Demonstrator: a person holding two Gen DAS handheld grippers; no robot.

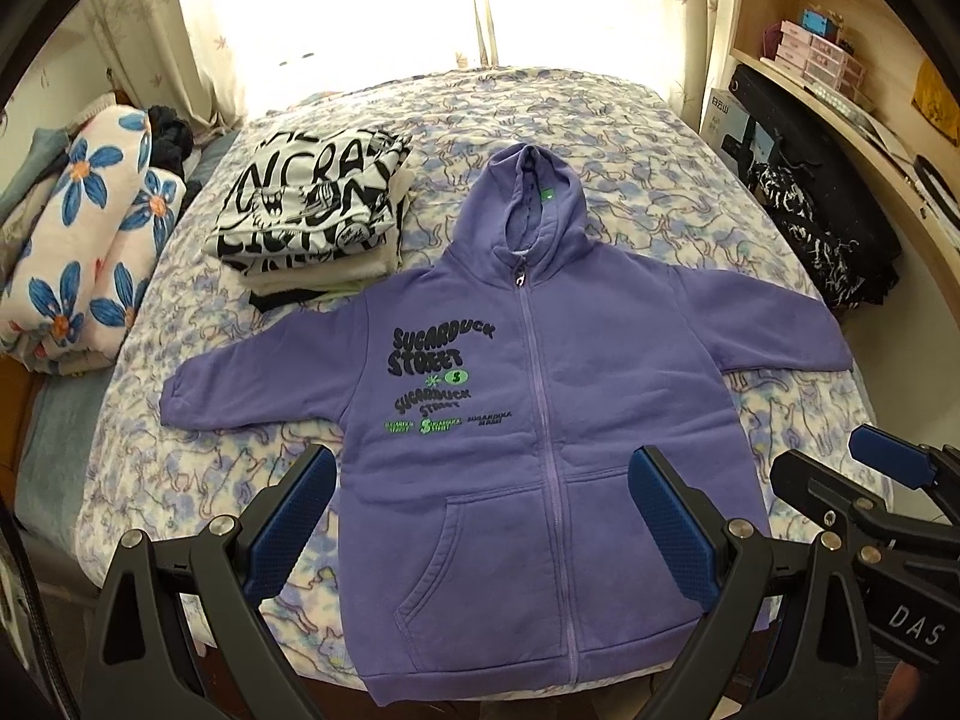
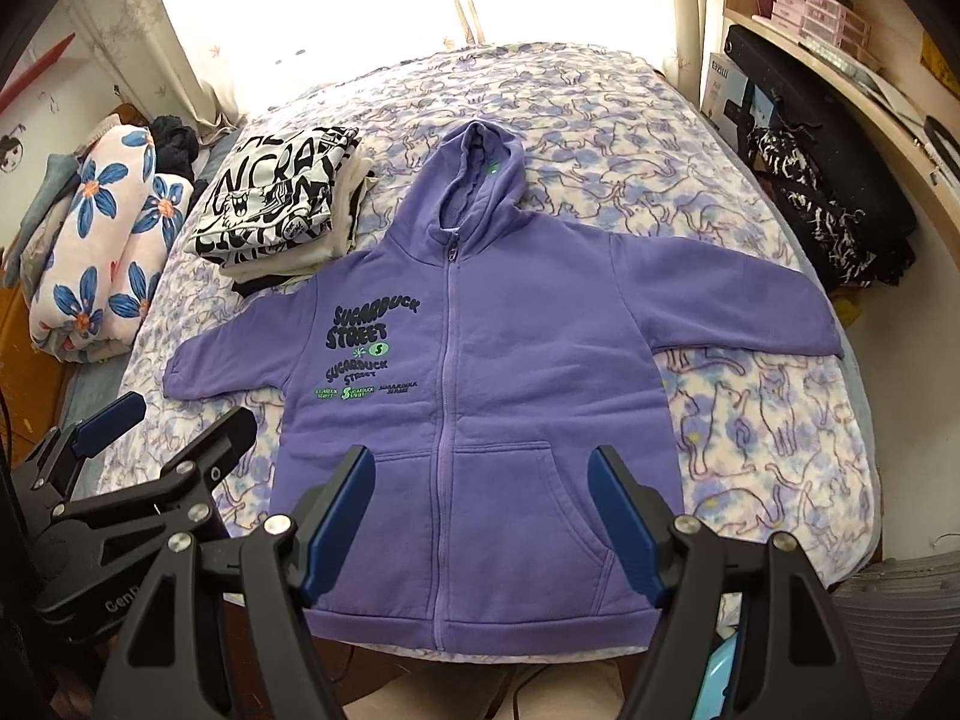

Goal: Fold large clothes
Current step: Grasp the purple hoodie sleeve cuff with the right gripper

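The hoodie (image 1: 540, 420) lies flat on the bed (image 1: 630, 138), front up, zipped, sleeves spread, likely laid out ready for folding. Both tools, left (image 1: 483, 516) and right (image 2: 480, 516), hover spread wide above its hem, holding nothing. A folded stack (image 1: 312, 210) sits beside the hood; shelf boxes' (image 1: 822, 57) contents are unreadable.

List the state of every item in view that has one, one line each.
purple hoodie: spread flat, front up, zipped, sleeves out, unfolded.
left tool: open, holding nothing, above the hoodie's hem.
right tool: open, holding nothing, above the hem.
black-and-white printed garment: folded, on top of a stack.
floral blanket: rolled up at the bed's left edge.
curtains: drawn, backlit.
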